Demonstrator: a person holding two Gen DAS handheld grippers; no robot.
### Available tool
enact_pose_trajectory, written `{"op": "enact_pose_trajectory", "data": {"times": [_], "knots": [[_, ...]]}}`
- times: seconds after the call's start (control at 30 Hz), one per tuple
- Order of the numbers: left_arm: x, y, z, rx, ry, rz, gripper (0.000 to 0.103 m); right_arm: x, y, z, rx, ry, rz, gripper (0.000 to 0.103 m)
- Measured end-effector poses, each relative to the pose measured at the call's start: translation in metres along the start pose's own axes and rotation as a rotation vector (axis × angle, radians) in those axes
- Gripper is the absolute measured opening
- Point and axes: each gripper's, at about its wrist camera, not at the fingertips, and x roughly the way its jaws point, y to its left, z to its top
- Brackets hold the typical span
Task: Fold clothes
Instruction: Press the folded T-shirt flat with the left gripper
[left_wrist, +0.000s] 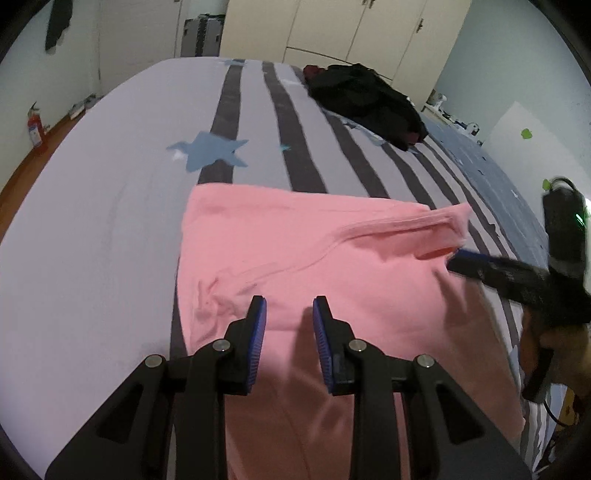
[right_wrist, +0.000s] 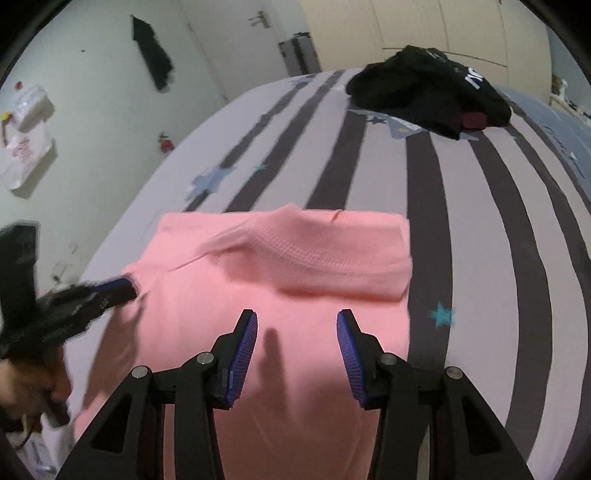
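A pink garment (left_wrist: 303, 258) lies partly folded on the striped bed, its ribbed hem band turned over the top; it also shows in the right wrist view (right_wrist: 280, 295). My left gripper (left_wrist: 289, 317) is open and empty, just above the pink cloth near its near-left part; it also shows at the left of the right wrist view (right_wrist: 122, 290). My right gripper (right_wrist: 297, 325) is open and empty over the cloth's near middle; it appears at the right of the left wrist view (left_wrist: 461, 258), by the garment's right edge.
A black clothes pile (left_wrist: 365, 99) lies at the far right of the bed (left_wrist: 122, 177); it also shows in the right wrist view (right_wrist: 432, 88). Cream wardrobes (left_wrist: 332, 26) stand behind. A red fire extinguisher (left_wrist: 35, 127) stands on the floor at the left.
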Motion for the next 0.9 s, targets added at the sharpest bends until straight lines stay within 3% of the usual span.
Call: {"op": "enact_pose_trajectory", "data": {"times": [0.27, 0.47, 0.6, 0.7, 0.8, 0.9], "knots": [[0.006, 0.003, -0.002, -0.001, 0.01, 0.009, 0.023, 0.048, -0.021, 0.048, 0.004, 0.012, -0.056, 0.041], [-0.017, 0.004, 0.008, -0.015, -0.069, 0.02, 0.023, 0.034, -0.026, 0.058, 0.029, -0.011, -0.061, 0.041], [-0.03, -0.002, 0.013, 0.035, -0.114, 0.024, 0.023, -0.005, -0.014, 0.047, 0.043, -0.08, -0.035, 0.041], [-0.021, -0.004, 0.01, 0.057, -0.091, 0.025, 0.023, -0.023, 0.001, 0.028, 0.057, -0.1, -0.013, 0.041], [-0.001, -0.004, 0.008, 0.078, -0.061, 0.089, 0.023, -0.026, 0.018, 0.003, 0.048, -0.08, -0.005, 0.041], [0.022, 0.014, 0.003, 0.036, -0.02, 0.199, 0.022, -0.013, 0.024, -0.024, 0.036, -0.023, -0.043, 0.041]]}}
